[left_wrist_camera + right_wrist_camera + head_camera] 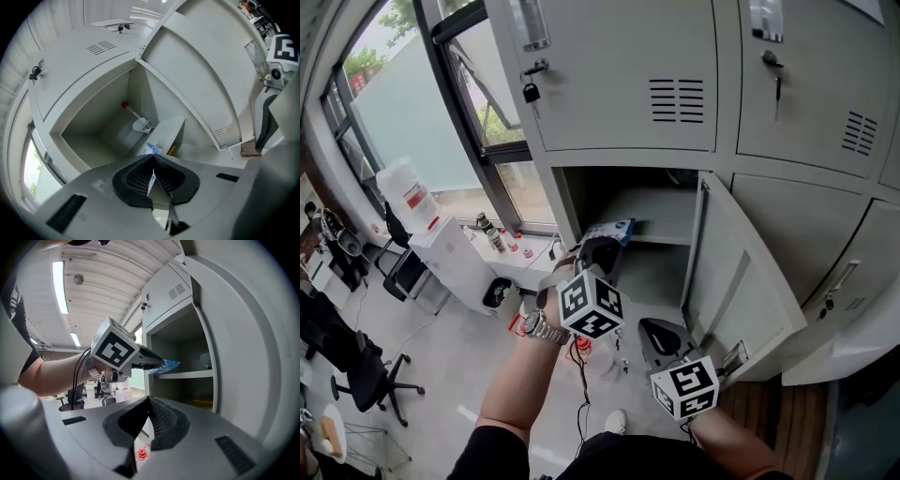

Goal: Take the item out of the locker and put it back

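The open locker has a shelf inside. A thin blue and white packet sticks out over the shelf's front edge, pinched in my left gripper, which is shut on it. In the left gripper view the packet runs edge-on between the closed jaws of the left gripper. The right gripper view shows the left gripper holding the packet at the shelf. My right gripper is shut and empty, lower down by the open door; its marker cube shows.
Deep in the locker lie a red-tipped stick and a white cup-like thing; something yellow sits on the lower floor. A padlock hangs on the locker above. A water dispenser and office chair stand left.
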